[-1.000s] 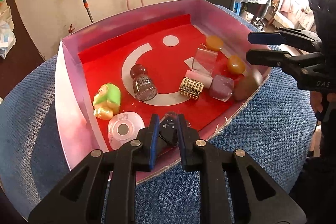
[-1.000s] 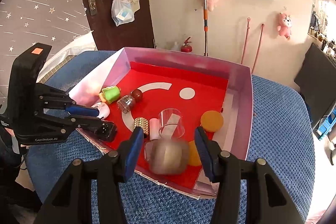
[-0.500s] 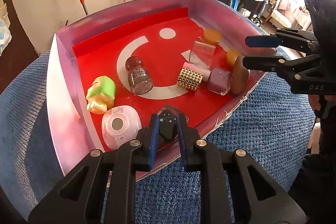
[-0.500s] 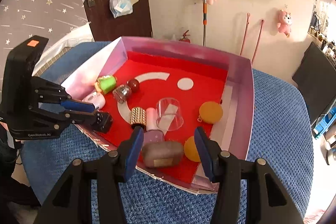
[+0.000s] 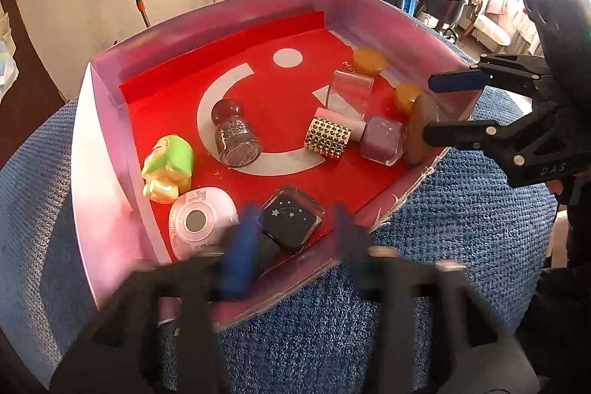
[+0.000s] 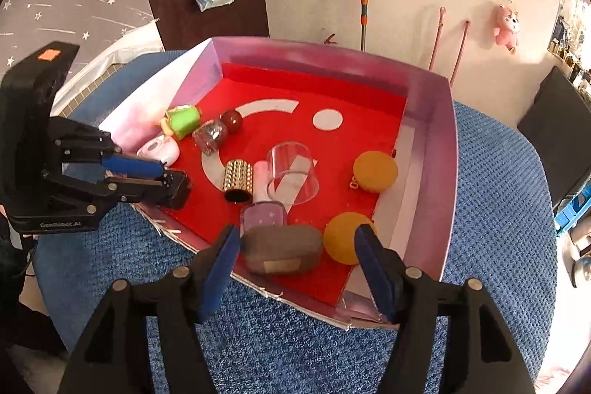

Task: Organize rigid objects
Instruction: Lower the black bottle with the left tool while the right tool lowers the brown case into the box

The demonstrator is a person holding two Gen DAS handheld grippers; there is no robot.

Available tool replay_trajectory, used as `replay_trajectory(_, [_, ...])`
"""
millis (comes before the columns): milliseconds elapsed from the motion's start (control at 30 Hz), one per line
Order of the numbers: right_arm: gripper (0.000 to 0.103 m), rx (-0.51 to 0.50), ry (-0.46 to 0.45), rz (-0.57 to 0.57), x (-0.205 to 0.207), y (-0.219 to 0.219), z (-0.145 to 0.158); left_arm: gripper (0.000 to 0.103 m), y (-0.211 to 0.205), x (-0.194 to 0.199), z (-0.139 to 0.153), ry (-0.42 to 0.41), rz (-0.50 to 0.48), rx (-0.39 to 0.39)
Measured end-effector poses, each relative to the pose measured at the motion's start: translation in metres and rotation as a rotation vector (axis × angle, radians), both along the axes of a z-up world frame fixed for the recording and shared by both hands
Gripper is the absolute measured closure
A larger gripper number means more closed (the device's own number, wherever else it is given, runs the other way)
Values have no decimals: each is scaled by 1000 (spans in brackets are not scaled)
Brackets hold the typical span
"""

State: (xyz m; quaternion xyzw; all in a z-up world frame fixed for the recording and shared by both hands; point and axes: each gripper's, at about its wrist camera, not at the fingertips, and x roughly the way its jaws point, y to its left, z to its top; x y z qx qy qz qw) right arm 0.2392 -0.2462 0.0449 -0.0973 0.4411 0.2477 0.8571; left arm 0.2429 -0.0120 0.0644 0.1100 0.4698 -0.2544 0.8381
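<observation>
Two grippers hang over the near edge of the red tray (image 6: 428, 106). The left gripper (image 5: 295, 239) is opening, and the black star bottle (image 5: 290, 222) lies loose between its jaws. The right gripper (image 6: 297, 263) is opening too, around the brown case (image 6: 282, 248), not pressing it.

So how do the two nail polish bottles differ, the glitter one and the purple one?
The glitter bottle is round with a dark red ball cap; the purple bottle is square with a pale pink cap. The glitter bottle lies alone; the purple bottle touches the studded cylinder. Both lie on their sides in the box.
</observation>
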Motion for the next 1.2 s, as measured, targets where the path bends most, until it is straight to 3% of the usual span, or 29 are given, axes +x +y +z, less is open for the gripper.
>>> replay_trajectory(100, [35, -6, 0, 9, -2, 2, -3, 28, 0, -4, 5, -49, -11, -13])
replay_trajectory(333, [34, -42, -15, 33, -3, 11, -7, 28, -5, -1, 5, -37, -41, 11])
replay_trajectory(667, [35, -40, 10, 72, -4, 9, -6, 28, -8, 8, 10, 17, -213, 68])
replay_trajectory(1000, [37, -90, -14, 69, 0, 15, -9, 28, -15, 6, 11, 17, -291, 97])
replay_trajectory(1200, [49, -76, 0, 82, -5, 13, -6, 33, -23, 3, 3, 33, -359, 186])
